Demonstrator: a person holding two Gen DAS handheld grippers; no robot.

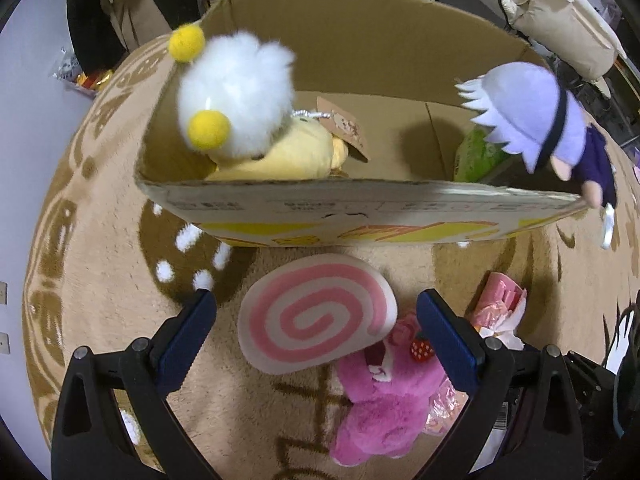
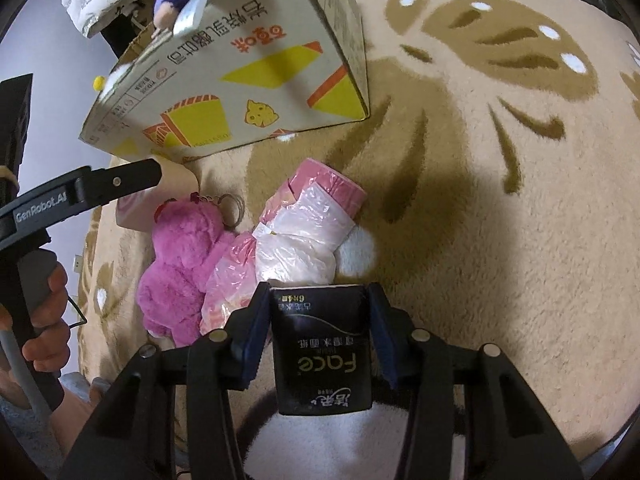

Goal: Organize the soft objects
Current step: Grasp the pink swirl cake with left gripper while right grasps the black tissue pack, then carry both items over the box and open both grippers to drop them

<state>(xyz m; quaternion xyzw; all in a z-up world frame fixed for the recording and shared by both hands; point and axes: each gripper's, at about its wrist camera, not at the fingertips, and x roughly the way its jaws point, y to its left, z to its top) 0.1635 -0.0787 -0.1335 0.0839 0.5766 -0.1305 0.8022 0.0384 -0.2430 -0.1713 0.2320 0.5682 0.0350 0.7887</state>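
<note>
My left gripper (image 1: 316,316) is open and empty, above a pink-and-white swirl cushion (image 1: 316,326) on the rug. A magenta plush bear (image 1: 380,404) lies beside it, also in the right wrist view (image 2: 180,268). A cardboard box (image 1: 360,200) stands just beyond, holding a white fluffy plush with yellow pompoms (image 1: 236,92), a yellow plush (image 1: 288,152) and a green item (image 1: 476,156). A purple-haired doll (image 1: 536,116) hangs over its right corner. My right gripper (image 2: 320,304) is shut on a black tissue pack (image 2: 322,348).
Pink and white plastic bags (image 2: 304,232) lie on the beige patterned rug (image 2: 480,200) next to the bear. The box (image 2: 240,76) shows printed yellow graphics. The left gripper's tool (image 2: 80,196) and the hand holding it are at the left. Clothes and shelves stand behind the box.
</note>
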